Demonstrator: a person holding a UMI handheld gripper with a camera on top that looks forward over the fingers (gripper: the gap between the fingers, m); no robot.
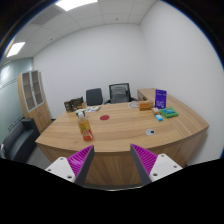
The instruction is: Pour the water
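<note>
1. Nearest the camera, the gripper is seen with its two fingers held wide apart and nothing between them; the purple pads face each other across bare air, well short of the table

2. The gripper is held high and back from the table, presumably so the whole tabletop can be taken in before an approach is chosen

3. At the table's left end, a small orange-red object, possibly a bottle or cup, is seen; whether it holds water cannot be told

4. Just behind it, nearer the table's far edge, a small dark item is seen, too small to be identified

5. Near the table's middle, a small pale thing is set, which cannot be made out

6. Behind the table, two office chairs are drawn up, and a cabinet stands against the wall off the table's left end

7. Toward the table's right end, a purple box stands upright, with a greenish item beside it and an orange one just to its left

8. The vessel for pouring is judged most likely to be the orange-red object; no step of the pouring has been begun, and every item lies well beyond the fingers
</note>
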